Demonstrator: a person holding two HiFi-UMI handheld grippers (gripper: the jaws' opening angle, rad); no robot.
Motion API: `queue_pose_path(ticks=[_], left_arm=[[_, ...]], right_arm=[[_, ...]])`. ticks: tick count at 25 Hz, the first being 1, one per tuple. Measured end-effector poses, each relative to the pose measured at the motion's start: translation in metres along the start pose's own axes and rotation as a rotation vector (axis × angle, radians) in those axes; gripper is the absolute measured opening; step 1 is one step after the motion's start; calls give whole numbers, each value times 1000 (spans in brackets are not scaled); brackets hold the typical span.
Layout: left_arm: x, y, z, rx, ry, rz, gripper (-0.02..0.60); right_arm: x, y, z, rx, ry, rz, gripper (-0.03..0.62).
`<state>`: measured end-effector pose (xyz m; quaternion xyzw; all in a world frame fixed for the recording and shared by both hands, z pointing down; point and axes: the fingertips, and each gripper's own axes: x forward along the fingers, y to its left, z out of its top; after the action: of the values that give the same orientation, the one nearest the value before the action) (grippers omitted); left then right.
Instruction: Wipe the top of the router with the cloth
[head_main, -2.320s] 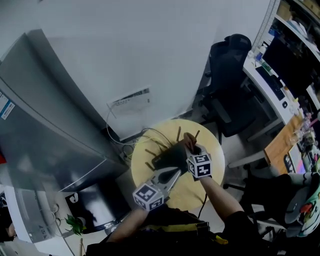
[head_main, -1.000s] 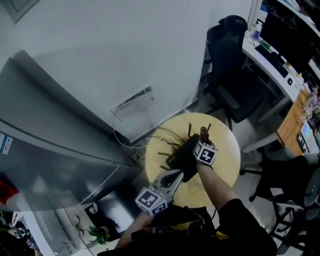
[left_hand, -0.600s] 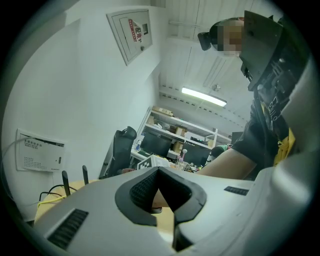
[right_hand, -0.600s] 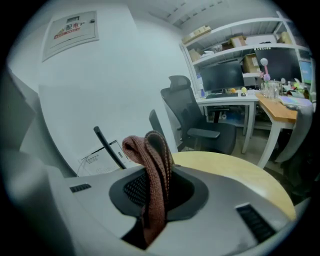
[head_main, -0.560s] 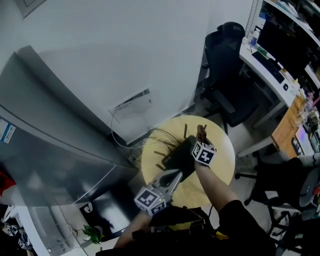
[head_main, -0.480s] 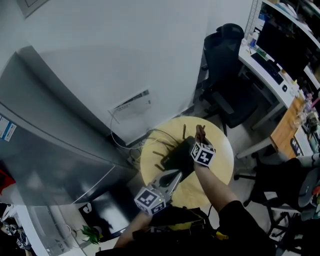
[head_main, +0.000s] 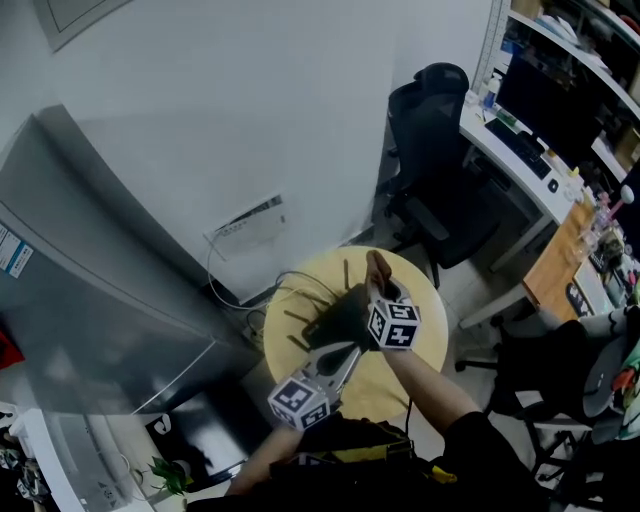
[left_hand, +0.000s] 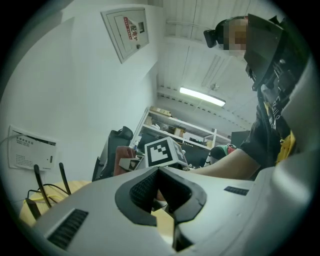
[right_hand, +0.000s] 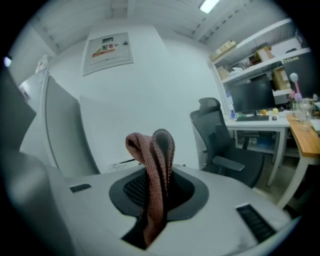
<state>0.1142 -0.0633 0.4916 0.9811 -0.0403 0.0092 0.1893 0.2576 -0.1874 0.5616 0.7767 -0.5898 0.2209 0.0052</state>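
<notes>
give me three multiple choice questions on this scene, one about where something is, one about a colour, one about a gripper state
1. Where does the router sit?
A. on the round yellow table
B. on the office chair
C. on the desk

2. What colour is the cloth?
A. bright blue
B. reddish brown
C. white

3. How is the right gripper?
A. wide open and empty
B. shut on the cloth
C. shut with nothing in it

Answers:
1 A: the head view shows the black router lying on the round yellow table, apart from the chair and the desk.
2 B: the right gripper view shows a reddish brown knit fold standing up from the jaws.
3 B: in that same view the jaws are closed on the cloth, which sticks out past them.
</notes>
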Motion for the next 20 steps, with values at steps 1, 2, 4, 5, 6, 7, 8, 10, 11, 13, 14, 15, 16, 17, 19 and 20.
queue_pose_path(ticks=[1, 2, 4, 5, 6, 7, 8, 10, 11, 13, 14, 15, 16, 17, 19, 20], left_arm=[[4, -3, 0, 2, 1, -4, -8], [7, -5, 0, 4, 1, -7, -8], [12, -7, 0, 8, -3, -7, -8], [15, -8, 0, 9, -5, -5, -8], [16, -7, 0, 11, -7, -1, -8], [18, -7, 0, 14, -6, 4, -8], [19, -6, -1, 17, -4, 10, -8], [20, -5, -3, 21, 5, 24, -8], [19, -6, -5, 21, 11, 31, -8], [18, -6, -8, 19, 21, 39, -8], [17, -6, -9, 17, 24, 42, -8], [17, -5, -10, 16, 28, 46, -8], [16, -4, -10, 14, 32, 50, -8], [15, -4, -12, 12, 37, 55, -8], [13, -4, -15, 9, 50, 67, -8], [12, -5, -18, 9, 56, 73, -8]], right_arm=[[-9, 4, 7, -36, -22, 28, 66], [-17, 4, 12, -66, -42, 47, 66], [-33, -3, 19, -89, -70, 59, 66], [-39, -11, 18, -81, -71, 55, 66], [-42, -21, 15, -68, -61, 46, 66], [-44, -31, 9, -58, -41, 34, 66], [-44, -41, 1, -57, -15, 18, 66], [-43, -58, -17, -71, 41, -14, 66], [-42, -65, -27, -75, 71, -26, 66], [-36, -76, -46, -50, 130, -37, 66], [-31, -80, -56, -10, 162, -37, 66], [-24, -84, -66, 55, 195, -34, 66], [-18, -87, -76, 141, 230, -31, 66], [-12, -89, -86, 238, 267, -32, 66], [-2, -95, -107, 449, 335, -47, 66], [2, -97, -116, 537, 363, -56, 66]])
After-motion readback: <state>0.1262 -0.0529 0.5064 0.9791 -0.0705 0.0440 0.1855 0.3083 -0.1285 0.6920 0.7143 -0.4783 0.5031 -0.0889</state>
